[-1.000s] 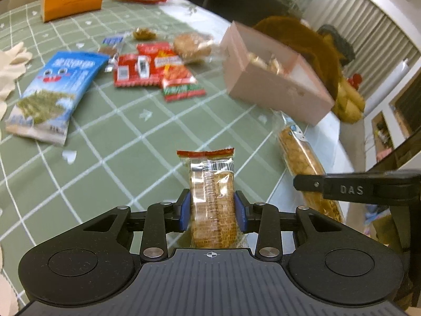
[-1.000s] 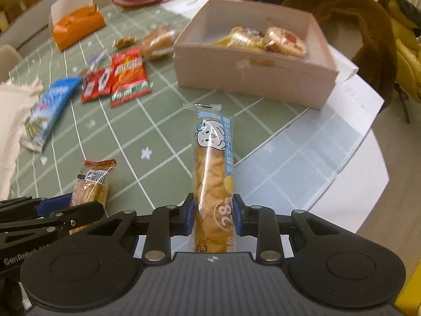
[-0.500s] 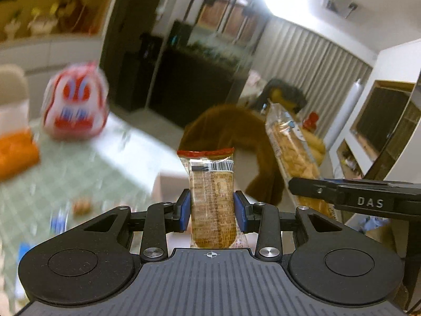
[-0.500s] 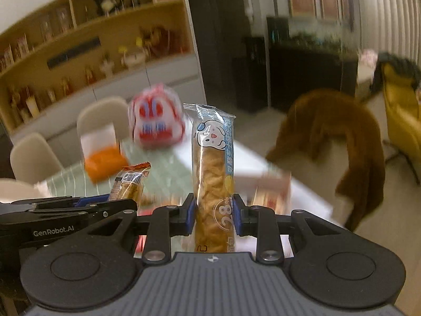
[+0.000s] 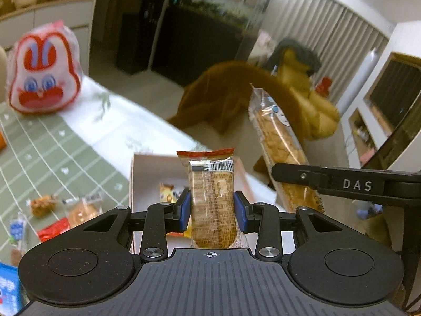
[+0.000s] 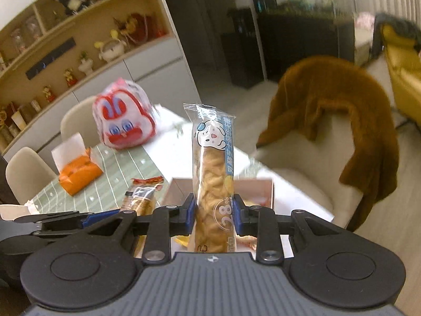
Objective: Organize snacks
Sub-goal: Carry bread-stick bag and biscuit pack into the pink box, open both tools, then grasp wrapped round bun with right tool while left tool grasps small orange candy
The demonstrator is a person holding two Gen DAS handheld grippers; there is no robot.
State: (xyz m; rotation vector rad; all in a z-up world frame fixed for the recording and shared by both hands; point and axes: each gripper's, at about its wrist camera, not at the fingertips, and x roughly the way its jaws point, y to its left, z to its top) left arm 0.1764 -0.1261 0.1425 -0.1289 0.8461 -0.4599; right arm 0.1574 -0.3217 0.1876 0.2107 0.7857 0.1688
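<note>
Clear plastic wraps both snacks. The left gripper (image 5: 212, 209) is clamped on a short cracker packet (image 5: 212, 197) with a red top seal, standing upright between the blue pads and rising well above them. The right gripper (image 6: 213, 212) is clamped on a long pastry stick (image 6: 213, 181) in a blue-and-clear wrapper with a cartoon face, also upright. Both grippers are held side by side in the air, over the pink box (image 5: 147, 173), which sits near the table's far edge with a few wrapped snacks already inside. The table (image 5: 52, 152) carries a green grid-patterned cloth; small loose snacks (image 5: 65, 209) lie to the left of the box, and a red-and-white rabbit-face bag (image 5: 42, 71) stands at the far left corner beside an orange tissue box (image 6: 79, 171). Beyond the table a brown fuzzy coat (image 6: 336, 105) hangs over a pale chair, with wall shelves of figurines, dark cabinets and pleated curtains behind.
</note>
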